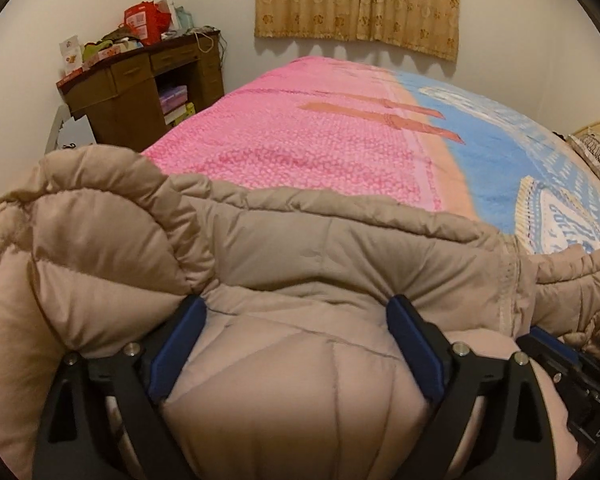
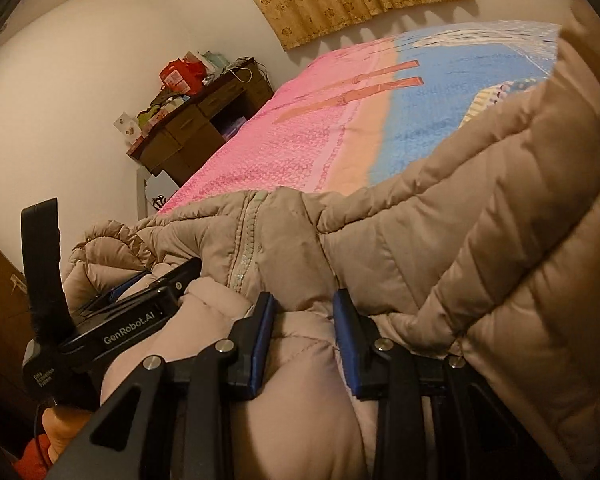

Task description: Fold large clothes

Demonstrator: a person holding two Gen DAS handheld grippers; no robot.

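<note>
Jacket (image 1: pixel 292 380), beige and puffy, bunched nearest, clamped in both left gripper (image 1: pixel 296 312) and right gripper (image 2: pixel 302 308). Best lifted evenly, carried far across pink-and-blue bedspread (image 1: pixel 300 148), laid flat. Beyond, brown desk (image 1: pixel 140 92), curtain (image 1: pixel 356 0).

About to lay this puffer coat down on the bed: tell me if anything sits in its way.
Nothing visible does. Both tongs, left and right, already pinch the beige puffer coat, and the pink and blue bedspread beyond it lies bare up to the curtain.
</note>
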